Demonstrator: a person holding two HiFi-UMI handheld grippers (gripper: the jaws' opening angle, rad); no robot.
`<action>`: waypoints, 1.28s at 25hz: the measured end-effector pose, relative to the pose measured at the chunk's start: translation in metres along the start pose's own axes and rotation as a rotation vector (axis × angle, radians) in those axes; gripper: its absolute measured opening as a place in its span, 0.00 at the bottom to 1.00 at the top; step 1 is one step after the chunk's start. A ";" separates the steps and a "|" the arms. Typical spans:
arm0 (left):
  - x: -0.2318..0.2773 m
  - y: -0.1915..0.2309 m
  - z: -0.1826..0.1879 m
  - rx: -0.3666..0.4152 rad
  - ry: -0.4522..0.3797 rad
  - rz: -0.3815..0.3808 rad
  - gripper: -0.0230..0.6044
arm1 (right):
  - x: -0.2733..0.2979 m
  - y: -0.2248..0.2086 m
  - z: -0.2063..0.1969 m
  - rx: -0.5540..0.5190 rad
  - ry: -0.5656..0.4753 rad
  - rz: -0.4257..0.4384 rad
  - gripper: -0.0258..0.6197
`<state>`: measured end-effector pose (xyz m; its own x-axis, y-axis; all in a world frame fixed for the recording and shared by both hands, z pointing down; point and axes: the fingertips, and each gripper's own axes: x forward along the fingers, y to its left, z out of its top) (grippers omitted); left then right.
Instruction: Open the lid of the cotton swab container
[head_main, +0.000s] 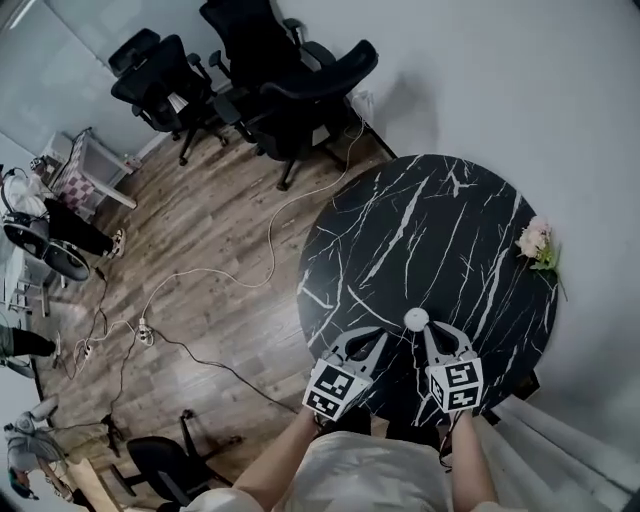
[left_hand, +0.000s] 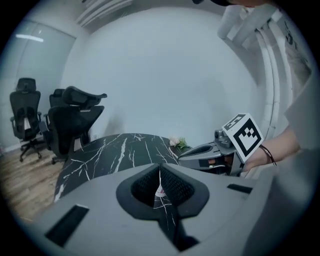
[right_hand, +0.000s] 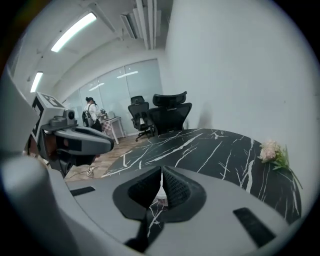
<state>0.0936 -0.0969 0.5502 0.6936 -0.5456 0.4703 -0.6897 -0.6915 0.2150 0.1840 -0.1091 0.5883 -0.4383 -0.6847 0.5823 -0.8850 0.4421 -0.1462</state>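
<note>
The cotton swab container (head_main: 416, 319), a small round tub with a white lid, stands near the front edge of the round black marble table (head_main: 440, 230). My left gripper (head_main: 383, 335) hovers just left of it and my right gripper (head_main: 427, 331) just right of it, both pointing toward it. Both are shut, pads together, with nothing between them. In the left gripper view the closed jaws (left_hand: 160, 172) leave only a sliver of the container (left_hand: 159, 191) showing below them, and the right gripper (left_hand: 200, 150) is at the right. The right gripper view shows the same closed jaws (right_hand: 161, 177).
A small bunch of pale flowers (head_main: 535, 243) lies at the table's right edge by the wall. Black office chairs (head_main: 285, 75) stand beyond the table. Cables and a power strip (head_main: 146, 333) trail over the wooden floor on the left. A person (right_hand: 92, 114) stands far back.
</note>
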 end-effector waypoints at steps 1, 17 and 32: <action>0.003 0.004 -0.007 -0.029 -0.001 -0.014 0.07 | 0.001 -0.002 -0.001 0.013 -0.002 -0.025 0.10; 0.028 0.029 -0.009 -0.089 0.002 -0.074 0.07 | 0.018 -0.021 0.003 0.154 -0.071 -0.172 0.10; 0.015 0.038 -0.034 -0.149 0.038 -0.031 0.07 | 0.060 -0.008 -0.024 0.041 0.032 -0.191 0.46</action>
<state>0.0704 -0.1152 0.5942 0.7086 -0.5049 0.4930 -0.6934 -0.6279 0.3535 0.1684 -0.1395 0.6434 -0.2570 -0.7349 0.6276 -0.9575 0.2815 -0.0625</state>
